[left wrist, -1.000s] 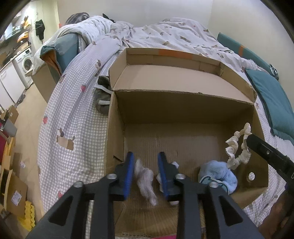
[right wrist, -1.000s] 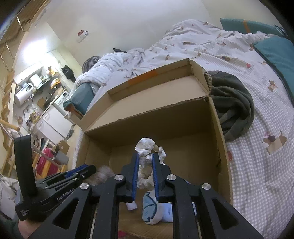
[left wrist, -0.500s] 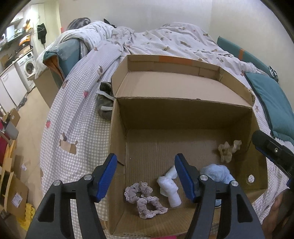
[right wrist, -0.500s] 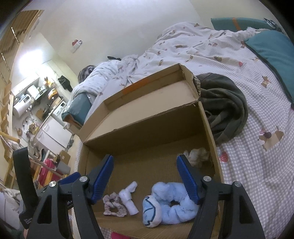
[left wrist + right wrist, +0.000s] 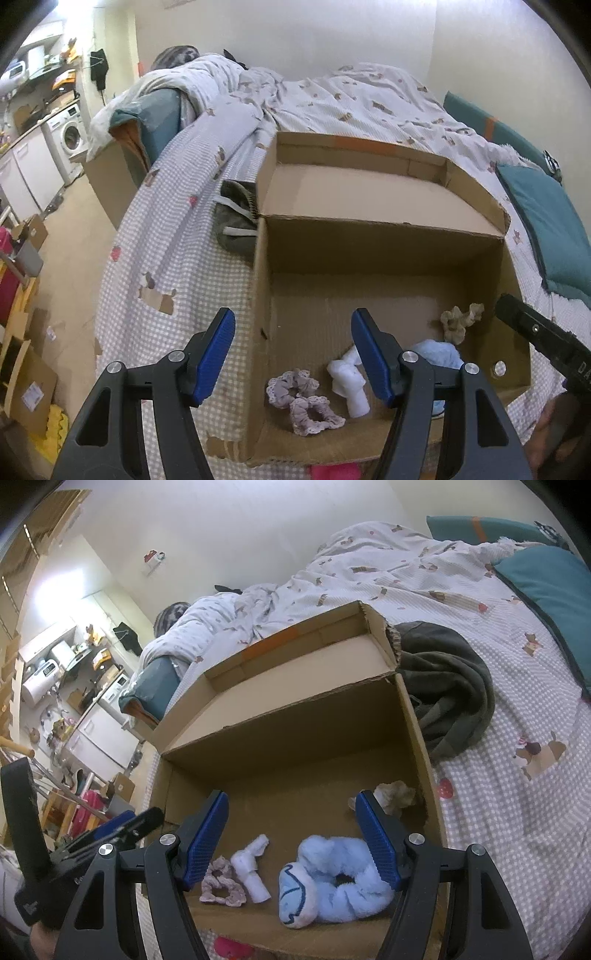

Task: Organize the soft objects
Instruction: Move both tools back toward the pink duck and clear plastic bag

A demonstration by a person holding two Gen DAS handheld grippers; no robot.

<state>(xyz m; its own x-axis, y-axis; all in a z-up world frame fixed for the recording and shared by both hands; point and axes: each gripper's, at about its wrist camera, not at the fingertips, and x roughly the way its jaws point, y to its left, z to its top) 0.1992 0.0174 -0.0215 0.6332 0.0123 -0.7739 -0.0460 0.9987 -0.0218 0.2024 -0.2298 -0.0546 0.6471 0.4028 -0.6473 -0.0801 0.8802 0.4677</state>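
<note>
I am holding my left claw (image 5: 293,350) wide open with nothing in it, above the near left corner of the big brown cardboard box (image 5: 388,225) that is sitting on the checked bed cover (image 5: 173,236). My right claw (image 5: 291,836) is wide open too and is gripping nothing. Four soft things are lying on the box floor: a pale pink frilly hair band (image 5: 301,397), a white rolled cloth (image 5: 349,380) just beside it, a fluffy light blue hair band (image 5: 334,877), and a beige frilly hair band (image 5: 460,321) near the right wall
</note>
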